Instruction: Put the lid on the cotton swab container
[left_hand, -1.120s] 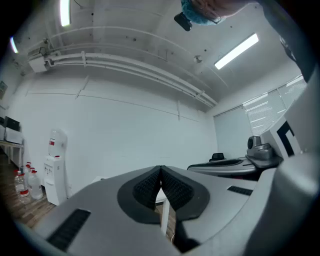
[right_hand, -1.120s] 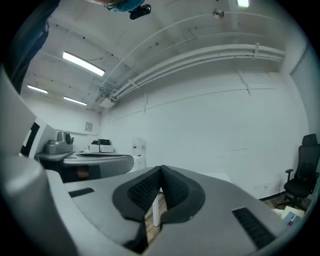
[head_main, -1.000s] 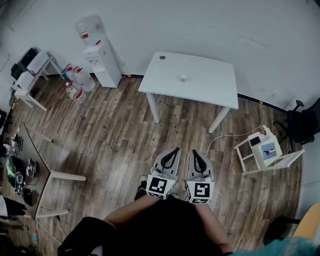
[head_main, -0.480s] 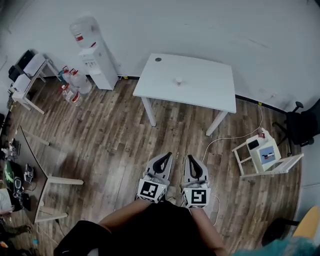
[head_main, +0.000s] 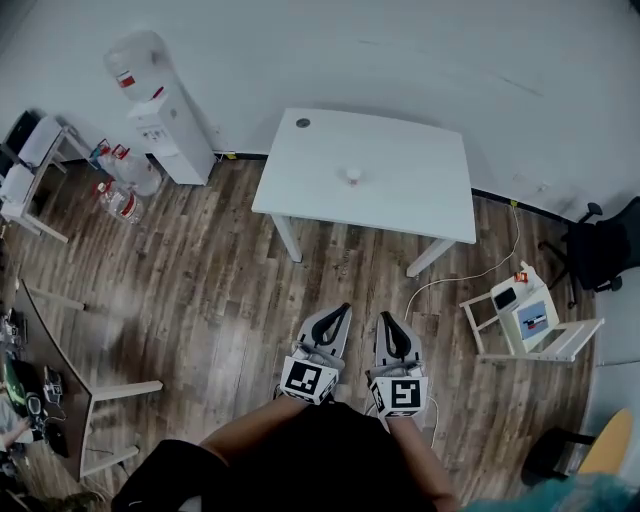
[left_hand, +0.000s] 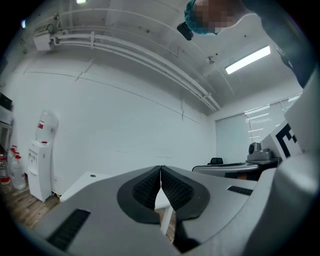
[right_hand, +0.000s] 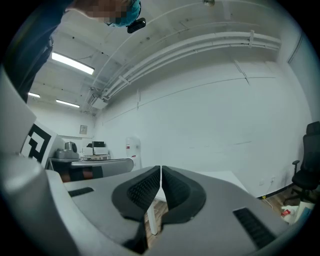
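White desk (head_main: 410, 165) is drawing nearer than a second ago, so the approach is under way. Left claw (head_main: 344, 309) and right claw (head_main: 386, 318) are riding closed and empty. Likely container (head_main: 353, 176) is sitting well ahead.

A small container (head_main: 353, 176) is set near the middle of a table (head_main: 400, 200) against the far wall (head_main: 400, 50). A water dispenser (head_main: 165, 120) is placed left of the table, a low stand (head_main: 525, 322) right of it. The left gripper (head_main: 341, 310) and right gripper (head_main: 387, 320) are held side by side, well before the table.

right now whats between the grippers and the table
Only bare wood floor, seen in the head view; a white cable lies off to the right.
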